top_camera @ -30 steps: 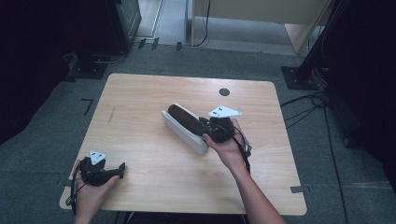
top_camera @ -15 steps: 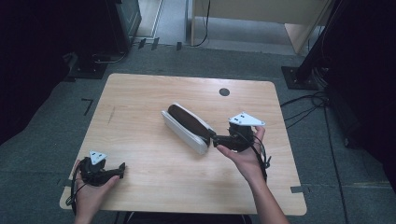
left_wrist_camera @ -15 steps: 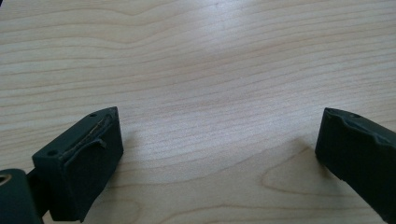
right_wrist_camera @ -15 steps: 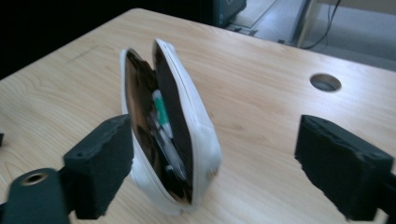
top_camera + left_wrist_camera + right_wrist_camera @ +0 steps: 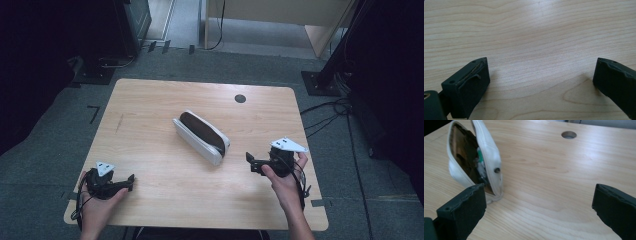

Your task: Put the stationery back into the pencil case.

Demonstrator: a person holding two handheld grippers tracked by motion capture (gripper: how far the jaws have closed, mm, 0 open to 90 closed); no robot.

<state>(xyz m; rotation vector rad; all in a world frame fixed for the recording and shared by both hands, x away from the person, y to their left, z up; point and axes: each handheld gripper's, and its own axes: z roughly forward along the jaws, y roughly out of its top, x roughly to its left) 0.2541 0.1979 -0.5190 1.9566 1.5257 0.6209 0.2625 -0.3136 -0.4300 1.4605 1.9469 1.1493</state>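
White pouch unzipped, brown inside, both grippers' fingers spread, nothing betw. them

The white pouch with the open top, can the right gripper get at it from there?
Probably yes. The right gripper is open and points at the white pouch, with bare wooden table between them.

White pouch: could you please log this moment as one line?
white pouch: open, mid-table | right gripper: just opened, empty, beside pouch | left gripper: open, empty

Wood table w/ cable hole; open white pouch lies mid-table.
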